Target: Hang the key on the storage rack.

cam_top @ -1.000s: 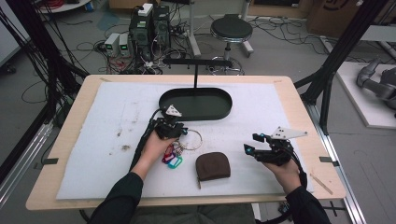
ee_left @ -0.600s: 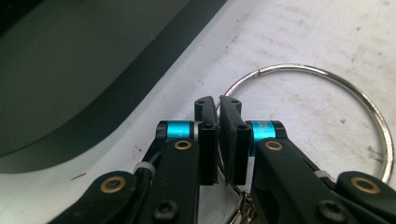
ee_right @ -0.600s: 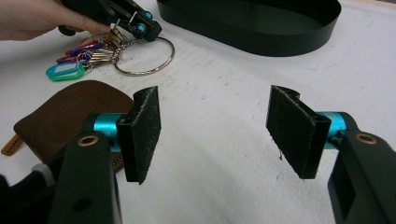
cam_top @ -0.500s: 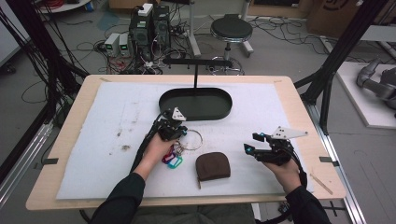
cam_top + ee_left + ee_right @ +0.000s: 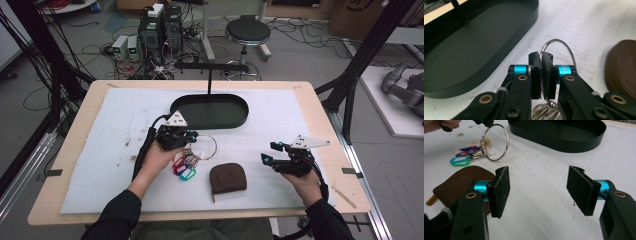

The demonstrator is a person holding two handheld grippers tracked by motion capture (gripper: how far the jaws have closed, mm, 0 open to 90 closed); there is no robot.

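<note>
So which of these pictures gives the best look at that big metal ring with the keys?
The right gripper view: the key ring shows as a whole loop, with coloured tags bunched at its left. In the left gripper view, closed jaws hide most of it, leaving an arc above them. In the high view it is small and thin beside the left gripper.

bare white mat [image 5: 300, 120] right of the black oval tray [image 5: 209, 111], open between right gripper [image 5: 272, 155] and tray. nearer the left gripper [image 5: 190, 136]: key ring [image 5: 207, 147], coloured tags [image 5: 184, 167], brown pouch [image 5: 227, 177] crowding the middle.
</note>
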